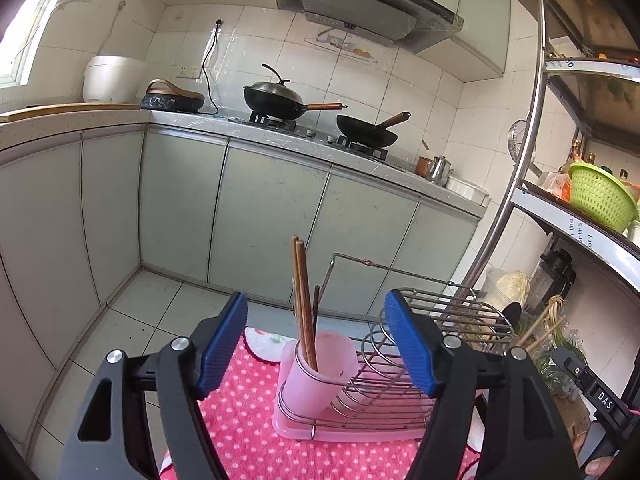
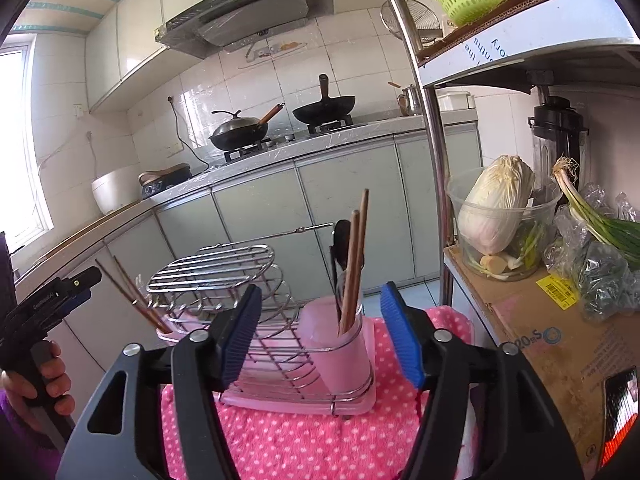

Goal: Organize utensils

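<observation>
A wire utensil rack point(image 1: 404, 376) on a pink tray stands on a pink dotted cloth point(image 1: 248, 428). It has a pink cup at each end. In the left wrist view the near cup point(image 1: 318, 372) holds brown chopsticks point(image 1: 303, 300). My left gripper point(image 1: 316, 344) is open and empty, just in front of this cup. In the right wrist view the other cup point(image 2: 340, 344) holds two chopsticks point(image 2: 354, 264) and a dark spoon point(image 2: 341, 248). The far cup's chopsticks point(image 2: 132, 296) lean left. My right gripper point(image 2: 320, 332) is open and empty, near the rack point(image 2: 240, 280).
A metal shelf pole point(image 2: 432, 160) stands right of the rack. A cardboard box point(image 2: 540, 332) carries a bowl with cabbage point(image 2: 496, 204) and green onions point(image 2: 600, 224). A green basket point(image 1: 600, 196) sits on the shelf. Cabinets and a stove with woks point(image 1: 280, 100) lie behind.
</observation>
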`<state>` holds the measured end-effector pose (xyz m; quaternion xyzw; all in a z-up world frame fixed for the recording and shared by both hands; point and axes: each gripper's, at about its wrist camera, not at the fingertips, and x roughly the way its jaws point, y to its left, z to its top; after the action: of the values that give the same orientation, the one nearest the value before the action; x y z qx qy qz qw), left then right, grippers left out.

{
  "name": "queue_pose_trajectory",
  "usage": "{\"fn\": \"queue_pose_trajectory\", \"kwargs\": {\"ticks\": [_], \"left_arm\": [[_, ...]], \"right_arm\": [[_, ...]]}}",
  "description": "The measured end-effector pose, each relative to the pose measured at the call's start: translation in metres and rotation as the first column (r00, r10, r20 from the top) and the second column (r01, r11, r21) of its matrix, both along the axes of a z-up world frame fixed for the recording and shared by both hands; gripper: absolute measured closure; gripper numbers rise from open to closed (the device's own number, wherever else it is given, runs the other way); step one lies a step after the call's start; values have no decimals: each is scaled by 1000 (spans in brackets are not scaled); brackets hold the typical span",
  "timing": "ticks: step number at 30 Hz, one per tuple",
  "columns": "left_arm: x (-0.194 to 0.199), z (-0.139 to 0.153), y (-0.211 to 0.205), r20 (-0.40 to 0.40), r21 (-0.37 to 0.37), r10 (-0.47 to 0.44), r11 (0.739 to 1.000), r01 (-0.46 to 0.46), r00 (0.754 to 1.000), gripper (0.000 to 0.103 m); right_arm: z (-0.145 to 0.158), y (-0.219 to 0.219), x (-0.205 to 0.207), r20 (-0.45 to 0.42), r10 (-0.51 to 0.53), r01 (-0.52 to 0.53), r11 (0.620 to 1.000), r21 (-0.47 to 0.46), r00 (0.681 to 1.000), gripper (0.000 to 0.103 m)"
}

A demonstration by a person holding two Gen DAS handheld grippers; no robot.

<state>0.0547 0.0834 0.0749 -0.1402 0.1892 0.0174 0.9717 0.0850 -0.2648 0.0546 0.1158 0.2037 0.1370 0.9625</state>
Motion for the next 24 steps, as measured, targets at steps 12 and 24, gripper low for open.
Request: {"fn": "queue_pose_trajectory", "kwargs": {"ticks": [12,24], "left_arm": [[-39,-20,-28,-53,8,-57,998,58,997,19],[-70,-39,-56,-91,56,-69,996,74,993,17]], "right_arm": [[-17,36,-43,-36,96,-98,994,-41,995,29],[-26,56,-67,-75,102,-107,992,-72,992,26]]}}
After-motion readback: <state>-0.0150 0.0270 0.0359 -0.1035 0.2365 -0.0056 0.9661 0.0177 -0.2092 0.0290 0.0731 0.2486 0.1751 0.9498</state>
